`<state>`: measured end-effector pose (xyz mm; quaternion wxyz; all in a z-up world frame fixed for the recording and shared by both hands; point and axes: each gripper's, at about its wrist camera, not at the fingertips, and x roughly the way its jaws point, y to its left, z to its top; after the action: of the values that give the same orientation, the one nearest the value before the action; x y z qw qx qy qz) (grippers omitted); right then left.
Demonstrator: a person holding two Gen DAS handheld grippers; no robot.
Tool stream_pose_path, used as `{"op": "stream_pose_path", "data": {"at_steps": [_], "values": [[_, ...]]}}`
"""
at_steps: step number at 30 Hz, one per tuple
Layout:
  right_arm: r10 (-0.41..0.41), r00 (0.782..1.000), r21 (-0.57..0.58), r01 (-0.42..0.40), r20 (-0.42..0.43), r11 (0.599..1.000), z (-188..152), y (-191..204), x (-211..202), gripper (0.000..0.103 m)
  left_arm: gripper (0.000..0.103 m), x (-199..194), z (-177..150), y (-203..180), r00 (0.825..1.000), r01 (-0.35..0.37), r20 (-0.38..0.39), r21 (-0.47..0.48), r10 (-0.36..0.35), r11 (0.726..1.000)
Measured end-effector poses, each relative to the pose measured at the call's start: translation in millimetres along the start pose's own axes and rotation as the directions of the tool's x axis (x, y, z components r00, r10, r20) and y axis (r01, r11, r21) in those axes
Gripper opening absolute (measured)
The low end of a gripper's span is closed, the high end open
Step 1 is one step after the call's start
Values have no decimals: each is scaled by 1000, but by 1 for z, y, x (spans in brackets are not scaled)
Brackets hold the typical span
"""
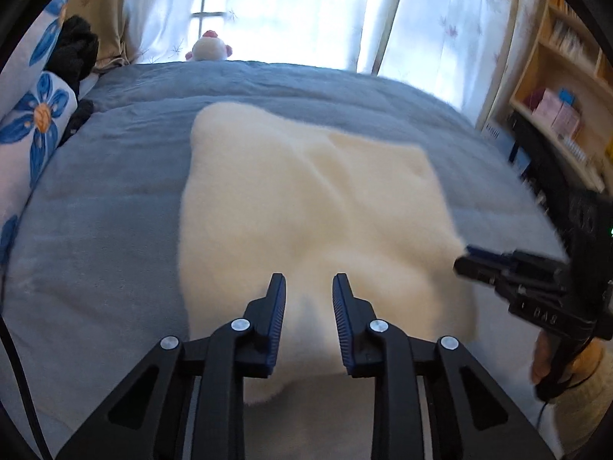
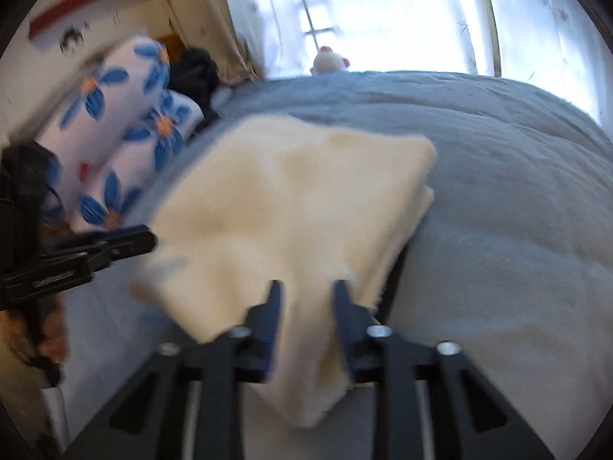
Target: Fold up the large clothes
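We have a cream fleece garment lying on the grey-blue bed, already doubled into a thick rectangular pad. Its long axis runs from our near edge toward twelve o'clock, where a small plush toy sits by the bright window.

In the left wrist view the left gripper sits at six o'clock of the pad, its fingers narrowed to a small gap with the near hem's fleece between them; the cloth bulges up there and a corner hangs beneath, so we judge the hem pinched. The right gripper does the same at the pad's near right corner: its fingers stand close together on either side of a cream flap that droops below them. That view is blurred, so we judge the hold rather than see it cleanly.

Both grippers point steeply down and forward, side by side on the near hem; each shows at the other's flank, at three o'clock from the left and nine o'clock from the right. The flowered pillows lie off at ten o'clock.

The next fold, we think, turns on carrying this near hem toward twelve o'clock, evenly from both hands.
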<state>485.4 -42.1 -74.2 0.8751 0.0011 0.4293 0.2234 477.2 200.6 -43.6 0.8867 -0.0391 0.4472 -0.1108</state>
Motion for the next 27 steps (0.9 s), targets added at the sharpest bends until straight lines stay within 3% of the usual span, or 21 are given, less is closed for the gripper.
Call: {"op": "stream_pose_path", "data": {"at_steps": [3, 7, 13, 15, 18, 20, 23, 27], "values": [[-23, 997, 38, 26, -75, 999, -8, -15, 23, 16, 9, 37, -12, 16, 987, -123, -108, -14, 121, 992], [6, 997, 72, 0, -74, 997, -17, -27, 30, 15, 2, 45, -11, 42, 992, -79, -105, -158, 62, 984], [-5, 996, 113, 16, -94, 993, -20, -24, 21, 17, 2, 34, -11, 31, 990, -117, -100, -153, 102, 981], [19, 992, 140, -1, -125, 990, -24, -22, 9, 17, 7, 20, -17, 19, 988, -126, -110, -166, 109, 978], [25, 990, 120, -8, -140, 993, -34, -13, -19, 17, 26, -11, -28, 1, 985, -154, -107, -155, 138, 976], [23, 987, 112, -5, -156, 994, -42, -6, -44, 17, 60, -32, -36, -13, 983, -171, -92, -153, 158, 973], [76, 979, 162, -45, -191, 986, -59, 0, -85, 25, 68, -79, -47, -41, 986, -167, -28, -132, 165, 977], [105, 977, 201, -67, -185, 977, -82, 11, -149, 47, 76, -143, -68, -87, 989, -146, 17, -71, 147, 987]]}}
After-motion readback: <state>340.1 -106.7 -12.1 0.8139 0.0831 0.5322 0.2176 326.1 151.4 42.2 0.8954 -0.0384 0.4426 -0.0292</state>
